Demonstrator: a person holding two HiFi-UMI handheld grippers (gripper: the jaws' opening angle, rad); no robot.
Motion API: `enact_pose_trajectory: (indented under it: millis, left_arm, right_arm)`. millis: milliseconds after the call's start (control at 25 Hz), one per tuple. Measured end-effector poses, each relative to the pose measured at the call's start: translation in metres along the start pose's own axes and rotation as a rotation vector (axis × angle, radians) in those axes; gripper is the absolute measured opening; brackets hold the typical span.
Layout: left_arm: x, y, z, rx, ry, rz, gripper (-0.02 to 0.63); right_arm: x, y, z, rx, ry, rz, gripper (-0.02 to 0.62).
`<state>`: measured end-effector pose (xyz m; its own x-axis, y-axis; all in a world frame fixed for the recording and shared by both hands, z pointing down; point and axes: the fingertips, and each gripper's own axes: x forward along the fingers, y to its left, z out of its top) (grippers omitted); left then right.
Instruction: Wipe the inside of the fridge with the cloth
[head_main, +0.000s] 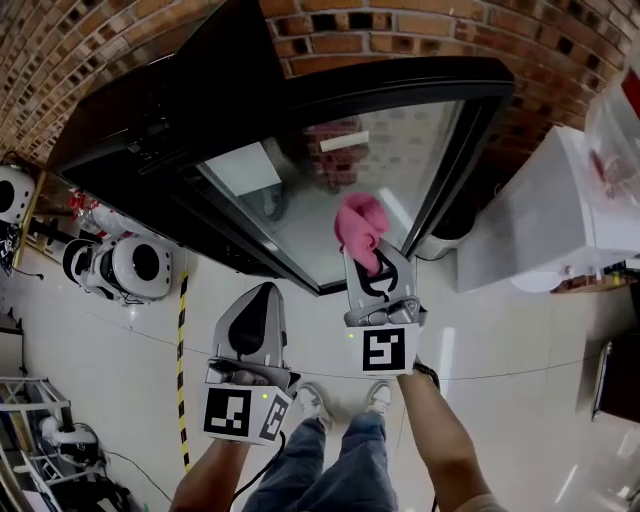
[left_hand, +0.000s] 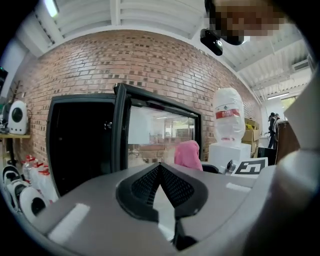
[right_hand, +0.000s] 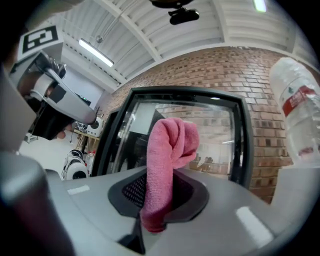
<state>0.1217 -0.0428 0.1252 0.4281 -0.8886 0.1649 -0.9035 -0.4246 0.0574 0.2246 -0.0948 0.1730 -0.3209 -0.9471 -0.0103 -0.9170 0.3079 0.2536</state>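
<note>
Now: right gripper (right_hand: 159, 197) clenched on pink cloth (right_hand: 169, 145), fridge door (right_hand: 220, 135) beyond jaws; left gripper (left_hand: 160, 175) jaws pressed together, empty.

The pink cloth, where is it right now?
In the head view, the pink cloth is pinched in the right gripper, held up in front of the fridge's glass door, to the right of the left gripper.

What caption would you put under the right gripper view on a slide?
The right gripper clamps a pink cloth, held upright before the fridge's open glass door and a brick wall.
</note>
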Motion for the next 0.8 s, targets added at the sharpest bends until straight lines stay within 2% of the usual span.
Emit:
enact_pose_trajectory:
  millis: [200,480,640,800]
  left_arm:
    - [0.016,-0.023,-0.004,-0.028,0.018,0.032,0.012]
    - [0.022,-0.039,-0.012,-0.027,0.052,0.061,0.012]
    - [0.023,-0.042,-0.013,-0.026,0.052,0.073,0.012]
    - [0.02,-0.037,-0.016,-0.055,0.039,0.102,0.012]
  right_arm:
    - [-0.006,-0.057,-0.02,-0.038,0.013,-0.022,0.061]
    - [-0.014,-0.111,-0.044,-0.04,0.037,-0.081,0.061]
    - [-0.017,-0.117,-0.04,-0.062,0.018,-0.087,0.061]
    - [-0.031,-0.09,-0.021,-0.076,-0.003,-0.043,0.061]
